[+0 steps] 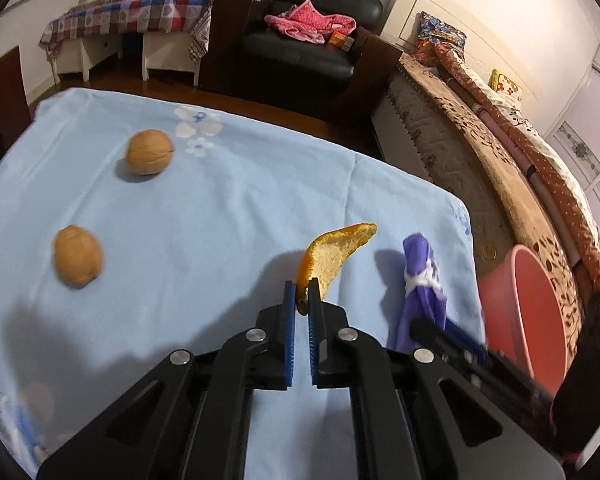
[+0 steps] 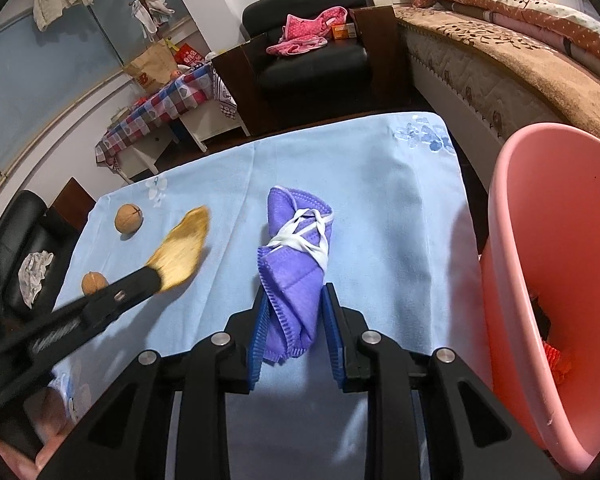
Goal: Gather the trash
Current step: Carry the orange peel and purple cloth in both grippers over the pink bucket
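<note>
Your left tool (image 1: 302, 294) pinches the peel (image 1: 336, 254), lifted off the bench (image 1: 220, 220). Your right tool (image 2: 294, 312) clamps the mask (image 2: 296, 256), just left of the bin (image 2: 548, 264). Two walnuts (image 1: 149, 157) lie far left.

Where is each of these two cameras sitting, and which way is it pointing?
Left wrist: sits on the left gripper, looking down along its fingers at the orange peel they pinch, with two walnuts beyond.
Right wrist: sits on the right gripper, looking down at the rolled purple mask it holds, with the pink bin beside the table.
Shared: the blue tablecloth, peel, mask, walnuts, bin and black armchair; each view also catches the other gripper.
</note>
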A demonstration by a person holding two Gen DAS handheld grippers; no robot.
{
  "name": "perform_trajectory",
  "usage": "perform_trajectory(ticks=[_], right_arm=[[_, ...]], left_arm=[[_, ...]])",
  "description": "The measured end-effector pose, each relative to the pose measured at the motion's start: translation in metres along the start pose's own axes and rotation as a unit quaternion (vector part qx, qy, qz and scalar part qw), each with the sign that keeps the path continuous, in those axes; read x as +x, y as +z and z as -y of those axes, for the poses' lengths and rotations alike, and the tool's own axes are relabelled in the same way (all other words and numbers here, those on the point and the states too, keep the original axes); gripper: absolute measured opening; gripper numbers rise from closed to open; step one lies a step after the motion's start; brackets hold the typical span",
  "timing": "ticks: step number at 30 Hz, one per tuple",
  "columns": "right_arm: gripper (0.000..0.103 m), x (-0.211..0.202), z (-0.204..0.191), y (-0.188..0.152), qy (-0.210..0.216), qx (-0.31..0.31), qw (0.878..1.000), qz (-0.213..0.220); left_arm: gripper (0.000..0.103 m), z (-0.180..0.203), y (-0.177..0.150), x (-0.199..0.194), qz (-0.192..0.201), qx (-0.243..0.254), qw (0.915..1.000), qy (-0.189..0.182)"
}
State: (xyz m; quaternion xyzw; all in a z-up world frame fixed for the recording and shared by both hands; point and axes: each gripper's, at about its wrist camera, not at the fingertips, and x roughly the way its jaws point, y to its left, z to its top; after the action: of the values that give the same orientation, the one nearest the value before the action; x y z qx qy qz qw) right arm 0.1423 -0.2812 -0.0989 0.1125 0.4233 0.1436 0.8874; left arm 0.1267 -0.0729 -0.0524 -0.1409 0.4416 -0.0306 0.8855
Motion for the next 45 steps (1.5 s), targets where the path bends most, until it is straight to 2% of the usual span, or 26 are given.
perform_trajectory(ticks=[6, 17, 20, 26, 41, 45], right_arm=[[0.025, 0.0, 0.001, 0.0, -0.002, -0.001, 1.0, 0.0], [0.025, 0.0, -0.004, -0.001, -0.021, -0.018, 1.0, -0.001], [0.025, 0.0, -0.006, -0.001, -0.021, -0.019, 1.0, -0.001], [0.025, 0.001, -0.013, -0.002, -0.037, -0.032, 0.999, -0.002], [0.025, 0.002, -0.021, -0.003, -0.053, -0.047, 0.998, -0.003], [0.022, -0.009, -0.033, -0.007, -0.067, -0.049, 0.996, -0.008]], left_arm=[[0.005, -0.009, -0.024, -0.028, 0.018, 0.029, 0.9993, 0.018], [0.005, -0.018, -0.056, -0.044, 0.02, 0.029, 0.9992, 0.017], [0.005, -0.022, -0.059, -0.044, 0.015, 0.018, 0.9997, 0.003], [0.005, -0.031, -0.062, -0.034, -0.021, 0.001, 0.9997, -0.01], [0.005, -0.032, -0.065, -0.039, -0.033, 0.024, 0.9988, -0.027], [0.005, -0.034, -0.071, -0.054, -0.02, 0.033, 0.9989, -0.028]])
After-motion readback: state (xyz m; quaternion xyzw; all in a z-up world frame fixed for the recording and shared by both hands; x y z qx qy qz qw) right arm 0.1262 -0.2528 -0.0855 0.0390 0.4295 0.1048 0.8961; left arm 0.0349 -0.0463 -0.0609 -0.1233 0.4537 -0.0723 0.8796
